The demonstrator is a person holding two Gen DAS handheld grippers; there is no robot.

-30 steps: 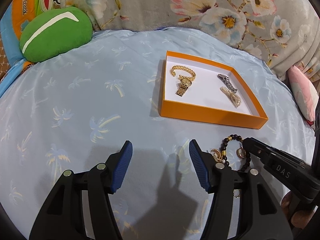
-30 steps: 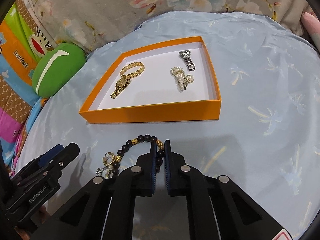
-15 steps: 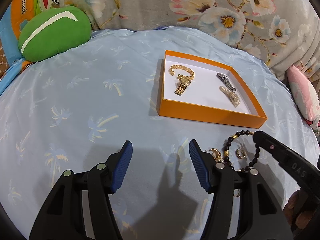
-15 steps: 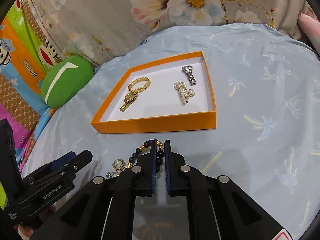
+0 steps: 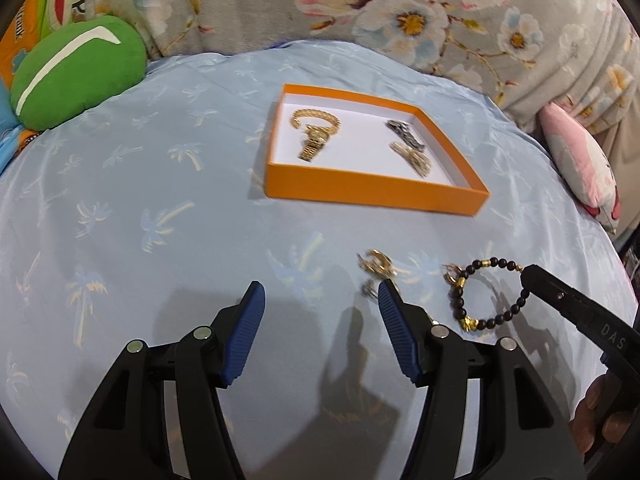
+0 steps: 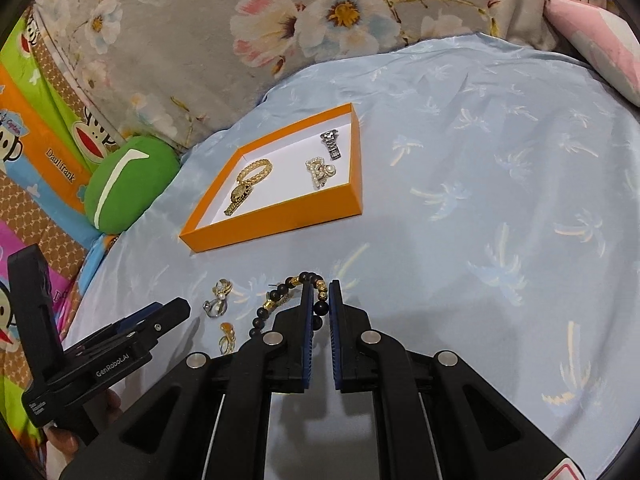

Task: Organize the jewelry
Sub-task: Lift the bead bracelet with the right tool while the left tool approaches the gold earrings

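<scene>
My right gripper [image 6: 320, 294] is shut on a black bead bracelet [image 6: 280, 300] with gold beads and holds it lifted above the blue cloth; it also shows in the left wrist view [image 5: 480, 300], hanging from the right gripper's tip [image 5: 530, 276]. My left gripper [image 5: 318, 304] is open and empty, low over the cloth. The orange box [image 5: 376, 190] holds a gold watch [image 5: 314, 136], a silver piece [image 5: 402, 132] and a pearl piece [image 5: 412, 158]. Small gold earrings [image 5: 376, 262] lie on the cloth by my left gripper's right finger; they also show in the right wrist view [image 6: 220, 296].
A green cushion [image 5: 76, 72] lies at the far left. A floral fabric [image 5: 400, 12] rises behind the cloth. A pink pillow [image 5: 580, 168] lies at the right edge. Another earring [image 6: 227, 336] lies near the right gripper.
My right gripper has lifted the bead bracelet off the cloth and away from the earrings. Both grippers have pulled back and up, so the box looks farther.
</scene>
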